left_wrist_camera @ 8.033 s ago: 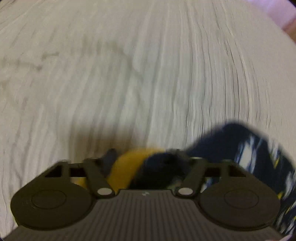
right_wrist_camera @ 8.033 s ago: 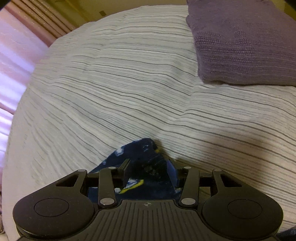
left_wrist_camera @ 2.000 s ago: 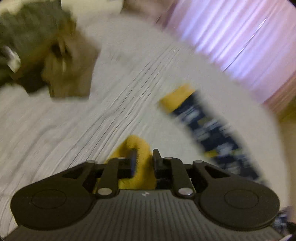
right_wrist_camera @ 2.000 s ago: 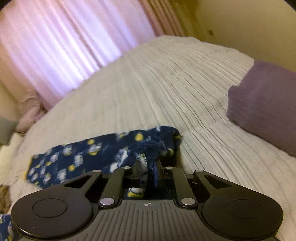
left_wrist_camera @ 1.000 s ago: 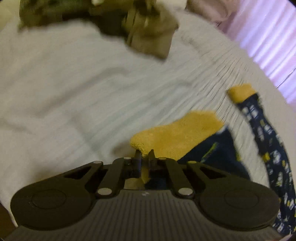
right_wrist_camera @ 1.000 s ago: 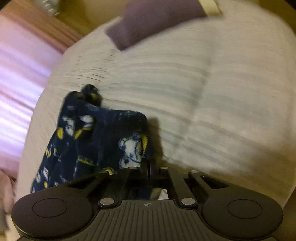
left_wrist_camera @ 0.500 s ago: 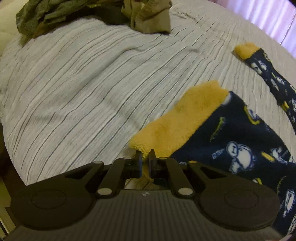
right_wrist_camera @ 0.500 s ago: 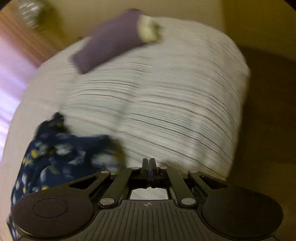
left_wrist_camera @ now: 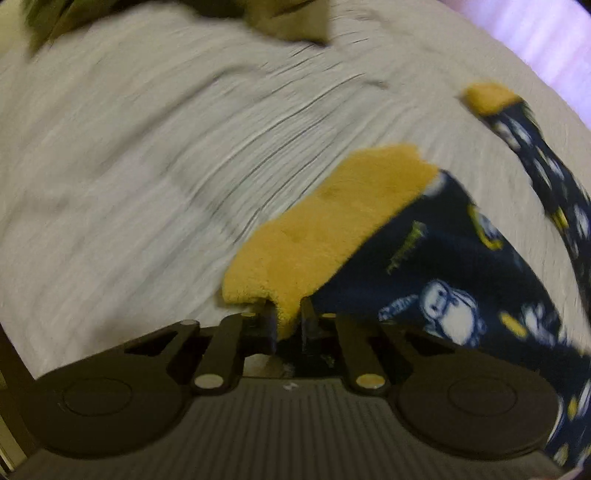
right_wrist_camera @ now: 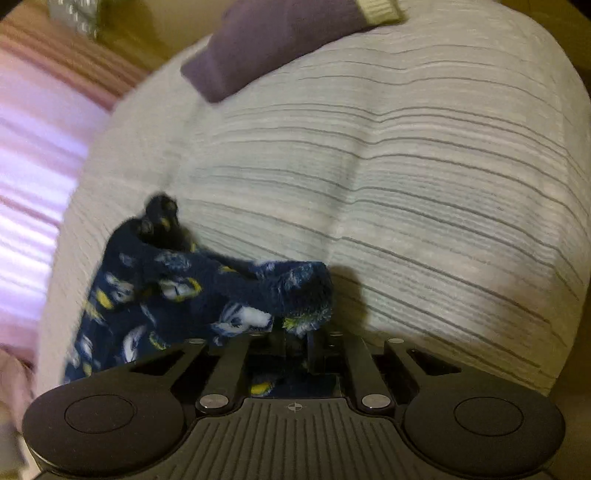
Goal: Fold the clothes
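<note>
Navy fleece pants [left_wrist_camera: 443, 266] with white and yellow prints lie on the striped bedspread [left_wrist_camera: 129, 166]. In the left wrist view one leg ends in a wide yellow cuff [left_wrist_camera: 332, 221], and my left gripper [left_wrist_camera: 288, 325] is shut on that cuff's near corner. The other leg's yellow cuff [left_wrist_camera: 487, 98] lies further off at the right. In the right wrist view the pants [right_wrist_camera: 177, 291] are bunched at the lower left. My right gripper [right_wrist_camera: 298, 338] is shut on a fluffy navy edge of them.
A pile of olive clothes [left_wrist_camera: 288, 22] lies at the far end of the bed. A folded purple knit [right_wrist_camera: 280, 40] rests on the bedspread [right_wrist_camera: 424, 184] further back. Pink curtains [right_wrist_camera: 33, 147] hang at the left. The bed's edge [right_wrist_camera: 554, 376] drops off close at the right.
Both grippers keep hold of the pants. The left view has drawn a little closer to the yellow cuff. The right gripper has swung back toward the bunched navy fabric.
</note>
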`<state>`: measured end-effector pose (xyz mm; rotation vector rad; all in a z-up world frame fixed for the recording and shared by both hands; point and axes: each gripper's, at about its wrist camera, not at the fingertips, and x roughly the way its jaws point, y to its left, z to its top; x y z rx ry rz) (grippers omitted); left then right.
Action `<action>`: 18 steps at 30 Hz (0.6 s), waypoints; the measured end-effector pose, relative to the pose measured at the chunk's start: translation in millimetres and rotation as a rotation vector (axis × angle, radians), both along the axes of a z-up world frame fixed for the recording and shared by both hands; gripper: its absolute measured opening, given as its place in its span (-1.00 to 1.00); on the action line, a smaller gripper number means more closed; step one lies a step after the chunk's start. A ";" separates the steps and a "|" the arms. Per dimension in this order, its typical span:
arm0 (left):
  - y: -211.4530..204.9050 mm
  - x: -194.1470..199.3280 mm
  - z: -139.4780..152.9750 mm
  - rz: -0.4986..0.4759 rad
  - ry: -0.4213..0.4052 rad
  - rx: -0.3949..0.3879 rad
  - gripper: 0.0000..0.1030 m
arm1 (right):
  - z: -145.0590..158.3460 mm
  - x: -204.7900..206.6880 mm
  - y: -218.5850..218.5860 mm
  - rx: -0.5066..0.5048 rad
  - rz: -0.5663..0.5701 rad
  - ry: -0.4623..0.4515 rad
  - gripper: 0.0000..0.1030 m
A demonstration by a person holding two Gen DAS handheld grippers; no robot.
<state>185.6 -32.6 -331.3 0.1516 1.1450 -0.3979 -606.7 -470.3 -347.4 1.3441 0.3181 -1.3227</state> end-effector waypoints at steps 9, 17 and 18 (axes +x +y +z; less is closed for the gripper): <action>-5.1 1.4 -2.0 -0.190 -0.030 0.229 -0.68 | 41.2 -25.3 21.0 0.049 0.010 0.122 -0.85; 3.5 -6.1 40.3 -0.201 0.008 0.295 -0.61 | 59.9 -23.2 22.5 0.131 0.031 0.241 0.32; 1.0 -9.5 52.0 -0.188 -0.001 0.284 -0.62 | 62.2 -23.0 22.7 0.142 0.034 0.256 0.32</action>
